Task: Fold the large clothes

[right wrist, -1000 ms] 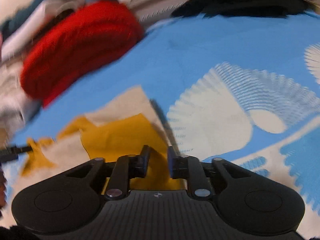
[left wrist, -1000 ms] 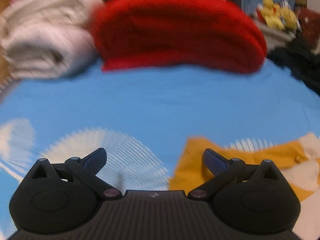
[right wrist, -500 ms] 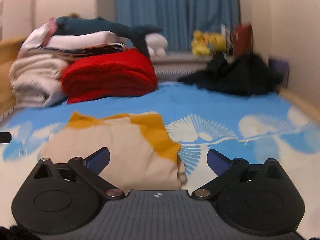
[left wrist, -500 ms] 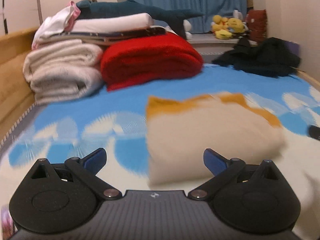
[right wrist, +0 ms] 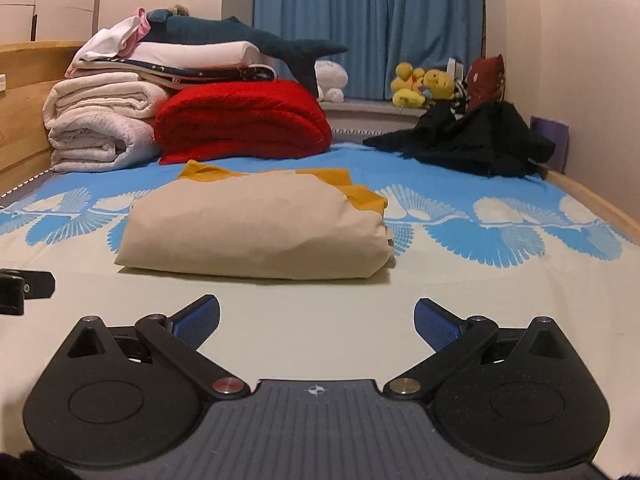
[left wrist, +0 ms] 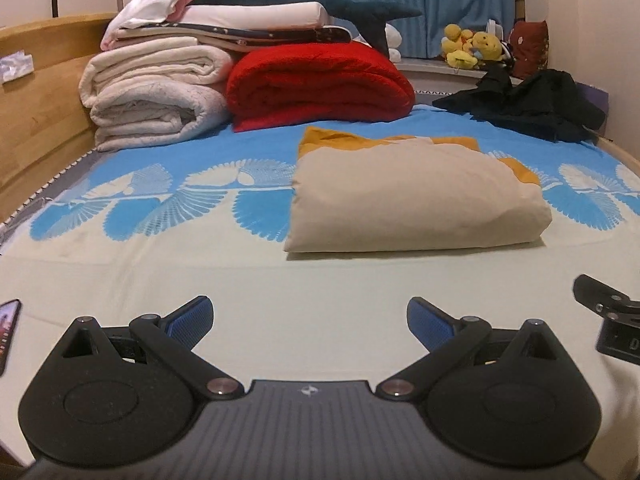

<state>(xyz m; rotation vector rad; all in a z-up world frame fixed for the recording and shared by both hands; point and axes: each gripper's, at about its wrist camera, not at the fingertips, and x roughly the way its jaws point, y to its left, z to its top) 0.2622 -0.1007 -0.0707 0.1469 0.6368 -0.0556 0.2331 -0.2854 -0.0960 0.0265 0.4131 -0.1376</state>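
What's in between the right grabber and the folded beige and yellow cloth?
Nothing but bare bedsheet. In the right wrist view, the open right gripper sits back from the folded beige and yellow cloth, with only pale sheet between them.

Left hand-held gripper (left wrist: pixel 310 320) and right hand-held gripper (right wrist: pixel 317 320) side by side — both with jaws spread wide, empty.

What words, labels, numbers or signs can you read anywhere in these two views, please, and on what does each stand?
No text reads clearly.
Black device at the left view's right edge: one pale letter, perhaps "D", cut off.
Phone screen at its left edge: too blurred.
Grey ribbed tool bodies: a small round emblem, no words.
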